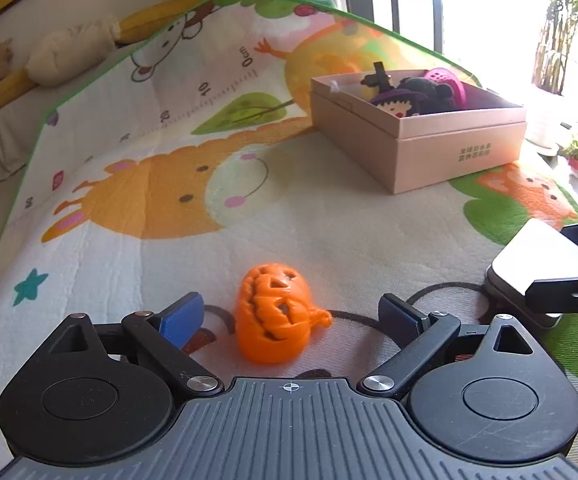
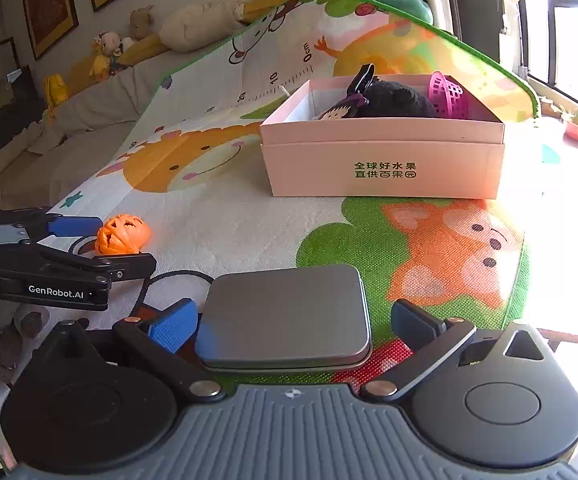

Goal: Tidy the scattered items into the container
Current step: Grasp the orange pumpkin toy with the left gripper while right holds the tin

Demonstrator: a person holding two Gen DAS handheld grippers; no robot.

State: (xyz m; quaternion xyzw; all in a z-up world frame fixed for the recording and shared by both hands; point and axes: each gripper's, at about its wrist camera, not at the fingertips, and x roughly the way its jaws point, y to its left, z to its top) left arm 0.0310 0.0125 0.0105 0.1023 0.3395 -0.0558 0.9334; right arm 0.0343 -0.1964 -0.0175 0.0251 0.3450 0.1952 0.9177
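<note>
Pumpkin [image 1: 275, 312], orange, 1 count: hollow cut-out plastic shell, judged light, stiff and slightly brittle at the openwork; best taken across its rounded flanks, clear of the stem. It lay on the play mat [image 1: 329, 216] near its front edge, between the wide-open fingers of the left tongs [image 1: 291, 314], untouched. Tin [image 2: 285, 316], grey, flat, 1 count: judged rigid and slick, best gripped across its short sides. Right tongs [image 2: 293, 326] stood fully open around it, holding nothing. Box [image 2: 385, 160], pink, 1 count, toward the mat's far right corner, already held several items.

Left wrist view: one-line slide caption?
Open left gripper straddles an orange pumpkin toy on the play mat, pink box beyond.
</note>
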